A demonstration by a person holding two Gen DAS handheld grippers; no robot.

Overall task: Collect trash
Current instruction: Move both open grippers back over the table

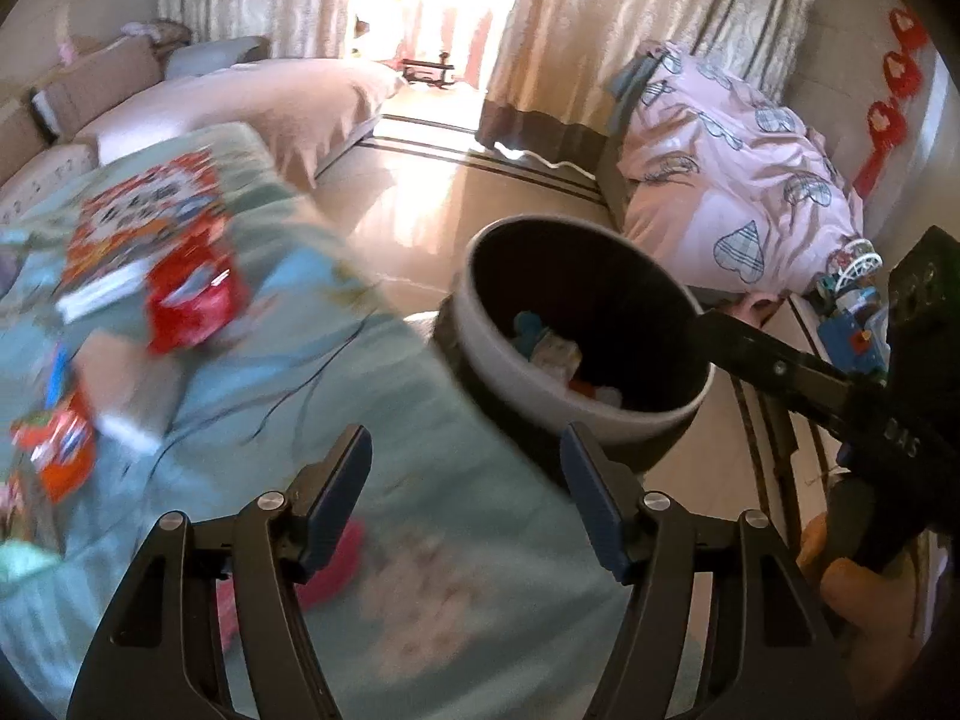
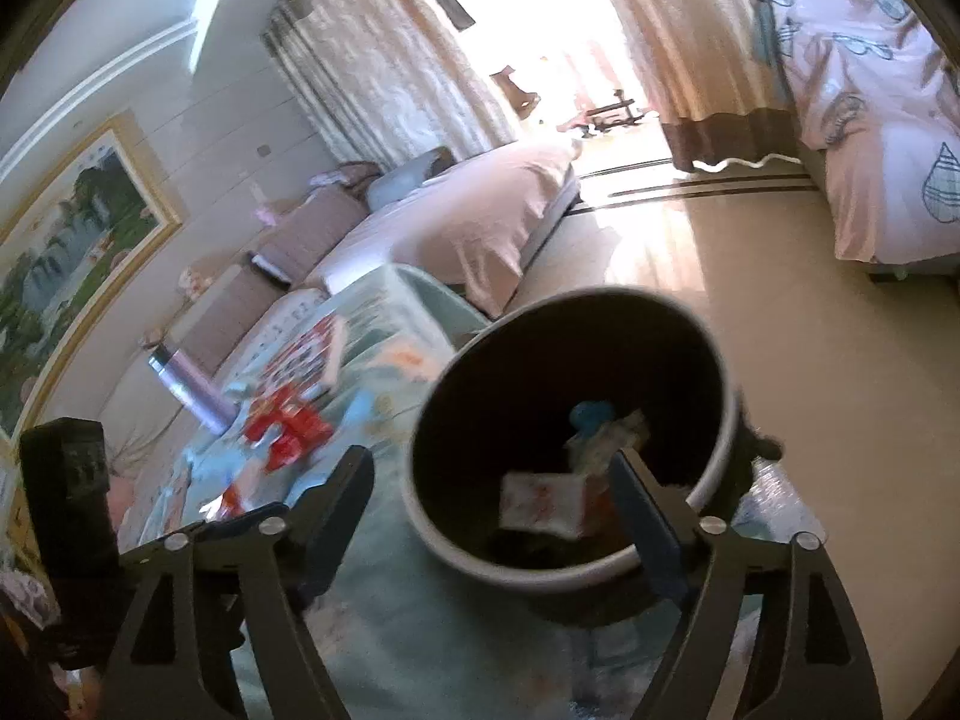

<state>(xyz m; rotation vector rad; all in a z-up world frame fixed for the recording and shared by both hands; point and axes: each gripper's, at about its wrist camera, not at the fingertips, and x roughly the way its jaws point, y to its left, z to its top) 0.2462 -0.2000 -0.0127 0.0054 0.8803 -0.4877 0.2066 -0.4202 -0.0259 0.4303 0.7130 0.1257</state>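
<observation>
A round trash bin with a grey rim and dark inside stands against the table's edge, with several scraps in it. My left gripper hovers open and empty over the teal tablecloth, just short of the bin. Red snack wrappers and an orange one lie on the cloth to its left. My right gripper is open above the bin. A white and orange packet shows inside the bin, clear of both pads. One right finger reaches over the rim.
A purple flask and more red wrappers sit on the table. A pink-covered sofa is behind it, a heart-patterned quilt at the right, curtains at the back. Tiled floor lies beyond the bin. A hand grips the right tool.
</observation>
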